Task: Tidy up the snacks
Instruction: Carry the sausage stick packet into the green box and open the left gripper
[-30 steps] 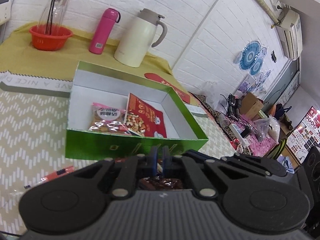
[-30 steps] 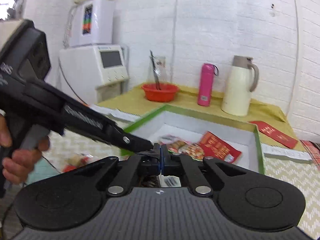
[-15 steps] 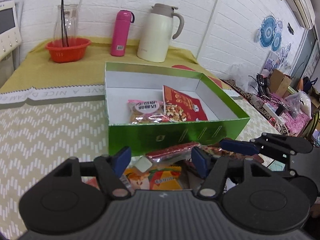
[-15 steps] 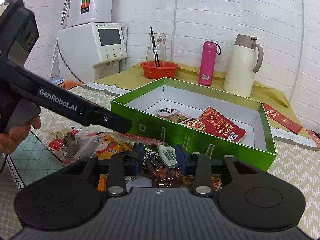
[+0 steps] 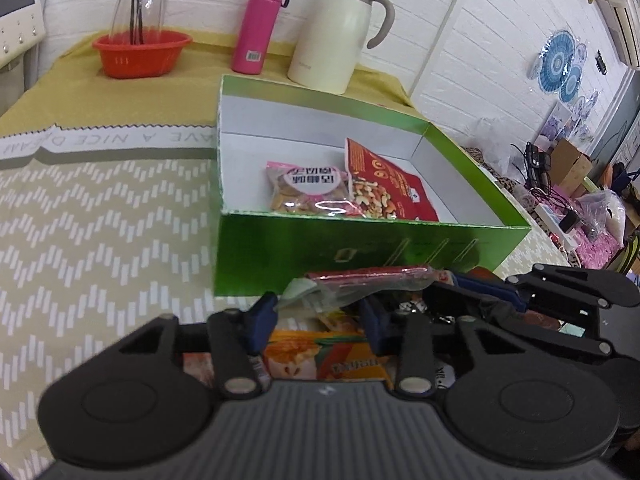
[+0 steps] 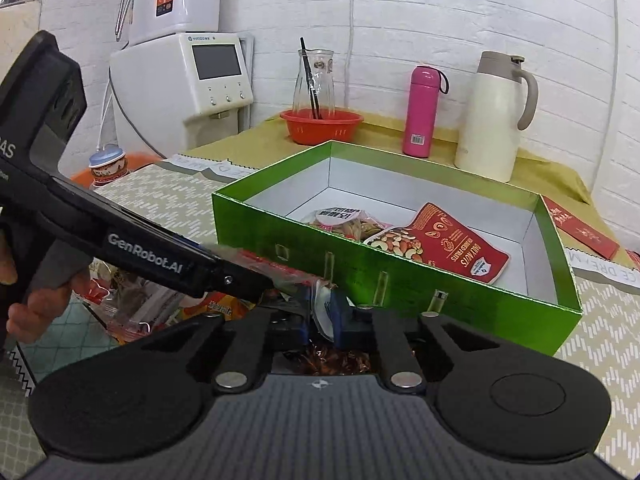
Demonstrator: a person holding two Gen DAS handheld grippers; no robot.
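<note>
A green box (image 5: 320, 240) (image 6: 400, 276) holds a red nuts pouch (image 5: 396, 188) (image 6: 460, 248) and a pink-labelled packet (image 5: 308, 188) (image 6: 344, 220). In front of it lies a pile of loose snacks (image 5: 320, 356) (image 6: 132, 304). On top is a long clear packet with red filling (image 5: 368, 276) (image 6: 280, 270). My left gripper (image 5: 318, 312) (image 6: 260, 280) has the packet's pale end between its closing jaws, the pads still apart. My right gripper (image 6: 324, 312) (image 5: 488, 292) is closing too, its pads pinching a pale flap (image 6: 322, 308) of that packet. A hand (image 6: 36, 300) holds the left gripper.
Behind the box stand a cream jug (image 5: 340, 32), a pink bottle (image 5: 260, 24) and an orange basin (image 5: 140, 52) with a glass carafe. A water dispenser (image 6: 188, 76) is at the back left. A red envelope (image 6: 580, 228) lies right of the box.
Both grippers came down onto the snack pile in front of the box. Their jaws went from shut to wide and have narrowed again around the clear packet.
</note>
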